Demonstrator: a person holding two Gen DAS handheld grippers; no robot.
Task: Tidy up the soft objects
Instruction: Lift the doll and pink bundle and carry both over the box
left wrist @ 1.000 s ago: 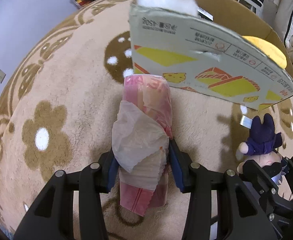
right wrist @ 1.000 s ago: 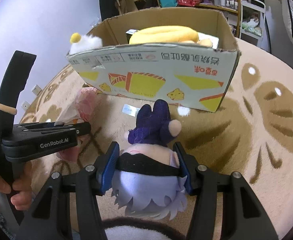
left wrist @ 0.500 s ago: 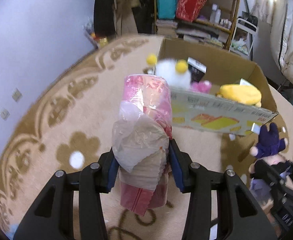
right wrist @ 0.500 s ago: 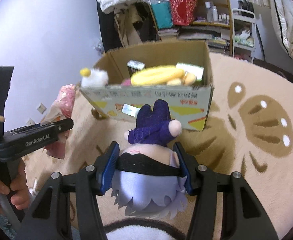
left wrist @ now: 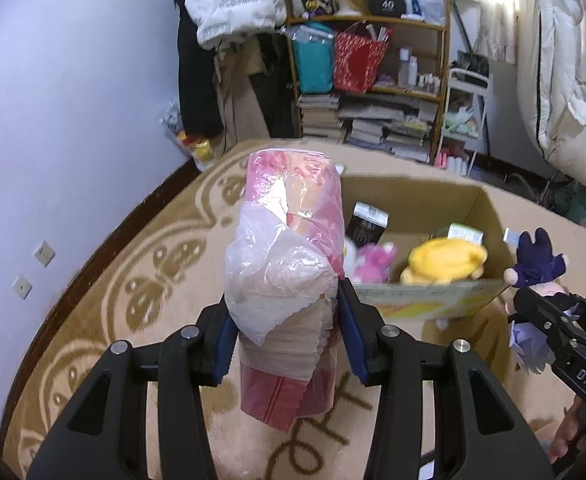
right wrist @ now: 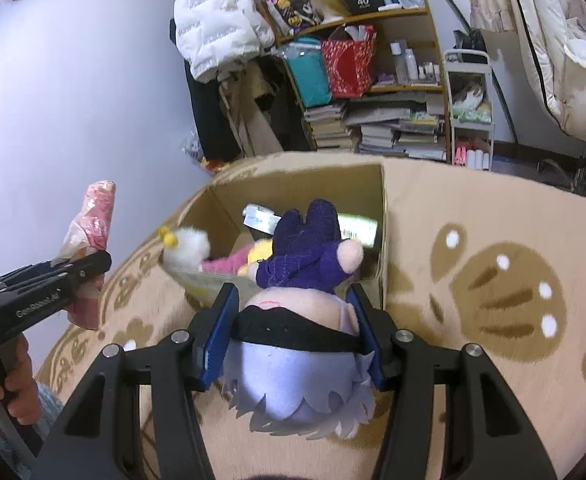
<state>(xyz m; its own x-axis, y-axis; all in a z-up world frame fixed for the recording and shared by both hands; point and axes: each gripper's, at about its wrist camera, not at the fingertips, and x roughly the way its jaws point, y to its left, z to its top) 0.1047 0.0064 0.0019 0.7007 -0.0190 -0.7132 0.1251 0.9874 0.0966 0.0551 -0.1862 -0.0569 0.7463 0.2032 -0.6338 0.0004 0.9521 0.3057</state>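
Note:
My left gripper (left wrist: 287,332) is shut on a pink plastic-wrapped bundle (left wrist: 289,264) and holds it up in the air, left of the open cardboard box (left wrist: 429,196). My right gripper (right wrist: 293,336) is shut on a plush doll with pale lilac hair and purple clothes (right wrist: 305,292), held above the near edge of the box (right wrist: 381,208). The box holds a yellow plush (left wrist: 443,260), a pink plush (left wrist: 375,264) and a white plush with yellow pompoms (right wrist: 187,244). The doll shows at the right of the left wrist view (left wrist: 537,268); the bundle shows at the left of the right wrist view (right wrist: 93,220).
The box stands on a beige rug with brown flower patterns (right wrist: 493,272). Behind it are a cluttered wooden shelf with bags and stacked books (left wrist: 373,80), a white jacket (right wrist: 217,28), the lilac wall at left (left wrist: 73,100) and white bedding at right (left wrist: 565,80).
Both grippers have risen from the rug with their loads. The box, seen side-on before, now shows its inside from above, and the room behind has come into view.

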